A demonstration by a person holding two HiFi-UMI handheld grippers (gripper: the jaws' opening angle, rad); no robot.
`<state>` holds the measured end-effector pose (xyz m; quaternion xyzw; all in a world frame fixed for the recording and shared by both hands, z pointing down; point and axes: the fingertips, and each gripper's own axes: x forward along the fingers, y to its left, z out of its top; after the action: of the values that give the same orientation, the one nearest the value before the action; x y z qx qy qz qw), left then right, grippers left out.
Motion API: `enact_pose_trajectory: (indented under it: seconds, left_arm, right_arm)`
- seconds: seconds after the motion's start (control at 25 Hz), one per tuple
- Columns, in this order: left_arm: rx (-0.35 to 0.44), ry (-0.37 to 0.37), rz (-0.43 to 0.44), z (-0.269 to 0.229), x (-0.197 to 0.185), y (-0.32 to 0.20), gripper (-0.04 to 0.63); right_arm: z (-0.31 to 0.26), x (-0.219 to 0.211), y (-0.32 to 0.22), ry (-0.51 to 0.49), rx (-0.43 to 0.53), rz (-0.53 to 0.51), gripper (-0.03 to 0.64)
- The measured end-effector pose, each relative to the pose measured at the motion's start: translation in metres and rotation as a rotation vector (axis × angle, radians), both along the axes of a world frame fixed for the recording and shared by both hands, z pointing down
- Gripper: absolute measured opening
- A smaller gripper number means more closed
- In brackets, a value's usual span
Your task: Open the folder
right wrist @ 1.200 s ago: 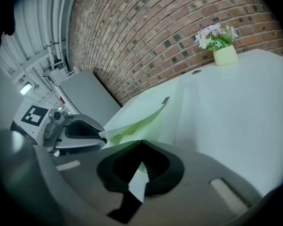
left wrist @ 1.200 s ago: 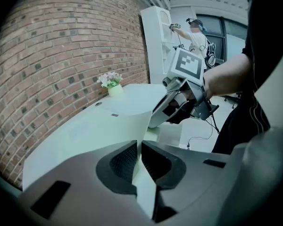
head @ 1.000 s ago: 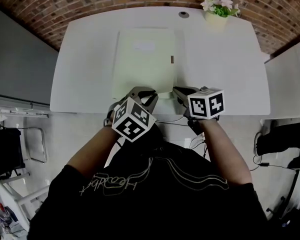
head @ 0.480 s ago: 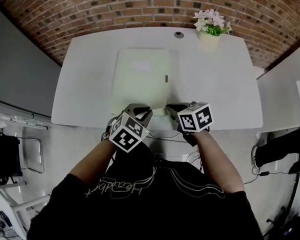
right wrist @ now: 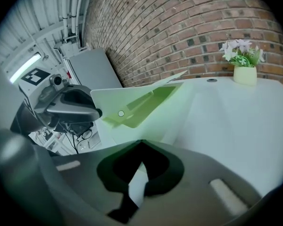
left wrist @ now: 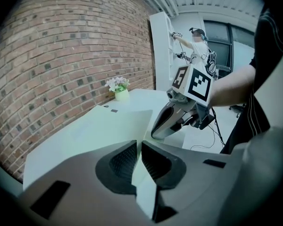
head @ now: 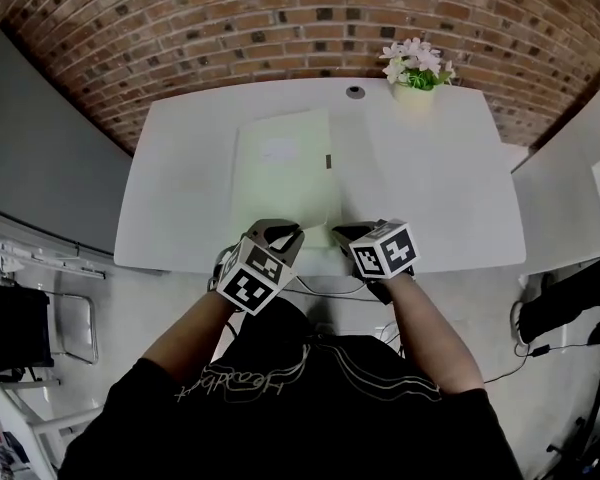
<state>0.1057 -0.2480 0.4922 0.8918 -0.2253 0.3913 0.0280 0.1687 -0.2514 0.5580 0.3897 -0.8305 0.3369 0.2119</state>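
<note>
Head view: I see the pale green folder (head: 280,168) lying mid-table (head: 450,188), with its near edge at the table's near edge. Both tongs are on that edge: left gripper (head: 280,230) about midway along it, right gripper (head: 342,233) at the corner toward the table's right side. Left gripper view: jaws pinched on the thin cover sheet. Right gripper view: jaws closed on the lower leaf, top cover raised off it, green inside showing. Flower pot (head: 412,73) stands at the table's far edge.
</note>
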Motion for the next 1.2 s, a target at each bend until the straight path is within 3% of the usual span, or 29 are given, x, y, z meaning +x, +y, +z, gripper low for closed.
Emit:
enact_pose_trajectory:
  seconds: [0.32, 0.56, 1.2]
  left_arm:
    - [0.003, 0.013, -0.018, -0.013, -0.014, -0.002, 0.028]
    - [0.01, 0.023, -0.065, -0.029, -0.024, -0.003, 0.028]
    - [0.046, 0.057, -0.21, -0.054, -0.058, -0.009, 0.028]
  right_arm:
    - [0.0, -0.001, -0.002, -0.008, 0.0, 0.024, 0.002]
    - [-0.001, 0.0, -0.001, 0.05, 0.023, 0.01, 0.002]
    - [0.002, 0.002, -0.003, 0.047, 0.032, 0.017, 0.002]
